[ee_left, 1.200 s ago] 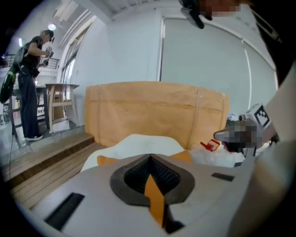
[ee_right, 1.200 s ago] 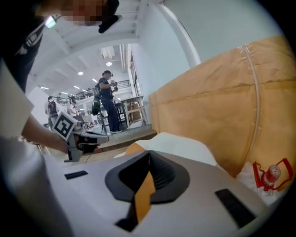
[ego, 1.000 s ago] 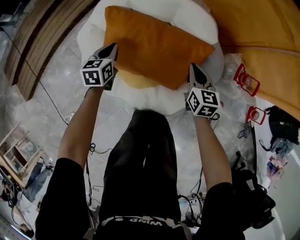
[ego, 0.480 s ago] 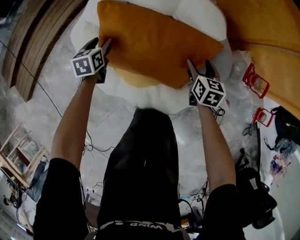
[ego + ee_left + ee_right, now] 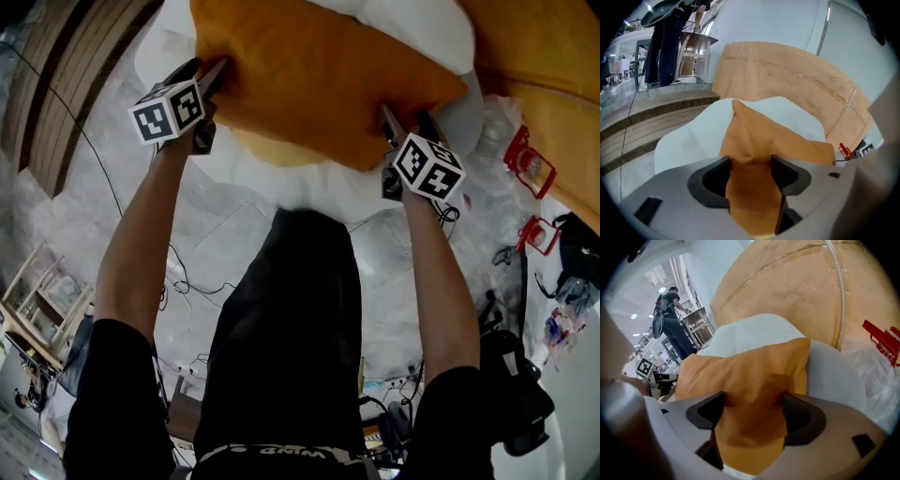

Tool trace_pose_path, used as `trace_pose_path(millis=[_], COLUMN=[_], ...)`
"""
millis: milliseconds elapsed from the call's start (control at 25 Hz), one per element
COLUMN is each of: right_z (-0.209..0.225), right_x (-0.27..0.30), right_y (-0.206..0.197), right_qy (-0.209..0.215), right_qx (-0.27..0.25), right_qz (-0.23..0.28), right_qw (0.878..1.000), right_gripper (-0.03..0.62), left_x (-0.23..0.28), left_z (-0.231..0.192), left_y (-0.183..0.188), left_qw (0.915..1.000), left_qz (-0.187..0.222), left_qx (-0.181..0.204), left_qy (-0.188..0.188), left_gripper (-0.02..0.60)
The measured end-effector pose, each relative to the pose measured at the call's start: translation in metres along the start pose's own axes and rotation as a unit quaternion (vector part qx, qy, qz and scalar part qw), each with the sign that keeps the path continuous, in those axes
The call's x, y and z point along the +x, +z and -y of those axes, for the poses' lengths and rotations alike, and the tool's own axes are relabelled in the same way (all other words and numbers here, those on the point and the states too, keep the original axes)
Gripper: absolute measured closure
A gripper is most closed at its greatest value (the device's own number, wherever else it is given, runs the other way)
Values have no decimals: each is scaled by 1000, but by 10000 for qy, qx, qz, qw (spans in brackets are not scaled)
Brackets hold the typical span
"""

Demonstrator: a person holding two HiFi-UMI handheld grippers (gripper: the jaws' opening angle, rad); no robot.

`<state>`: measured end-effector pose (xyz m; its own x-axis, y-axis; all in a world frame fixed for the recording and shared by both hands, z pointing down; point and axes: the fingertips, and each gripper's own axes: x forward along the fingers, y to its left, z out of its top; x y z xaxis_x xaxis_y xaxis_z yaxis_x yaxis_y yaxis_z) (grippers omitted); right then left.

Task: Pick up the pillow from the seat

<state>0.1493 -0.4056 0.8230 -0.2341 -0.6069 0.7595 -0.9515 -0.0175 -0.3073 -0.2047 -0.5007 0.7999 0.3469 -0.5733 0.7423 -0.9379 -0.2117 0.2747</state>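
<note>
Since a second ago my left gripper [image 5: 204, 75] and right gripper [image 5: 406, 120] have slid onto corners of the orange pillow [image 5: 319, 75] on the white seat [image 5: 281, 180], jaws opening around soft, light stuffing: bite deep.

Soft, even indoor light falls on the pillow [image 5: 319, 75], leaving only faint shadows. Both gripper views bulge like a fisheye and darken at the corners. Their nearest foreground is slightly blurred.
</note>
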Motion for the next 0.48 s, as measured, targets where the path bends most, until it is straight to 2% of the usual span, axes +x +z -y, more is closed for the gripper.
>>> trace_pose_path(millis=[80, 280, 480], right_z=[1, 2, 2], right_x=[5, 11, 12], right_y=[0, -2, -5], right_qy=[43, 189, 94], right_qx=[23, 98, 158], right_qz=[-25, -37, -19], right_qw=[10000, 9998, 9998], right_gripper=[220, 220, 235], left_x=[2, 10, 15], left_z=[1, 3, 5], left_y=[-2, -10, -17], left_qw=[9997, 9988, 9986], left_qz=[42, -3, 69], left_qx=[-117, -185, -316], left_qy=[-218, -448, -427], left_gripper=[318, 326, 368])
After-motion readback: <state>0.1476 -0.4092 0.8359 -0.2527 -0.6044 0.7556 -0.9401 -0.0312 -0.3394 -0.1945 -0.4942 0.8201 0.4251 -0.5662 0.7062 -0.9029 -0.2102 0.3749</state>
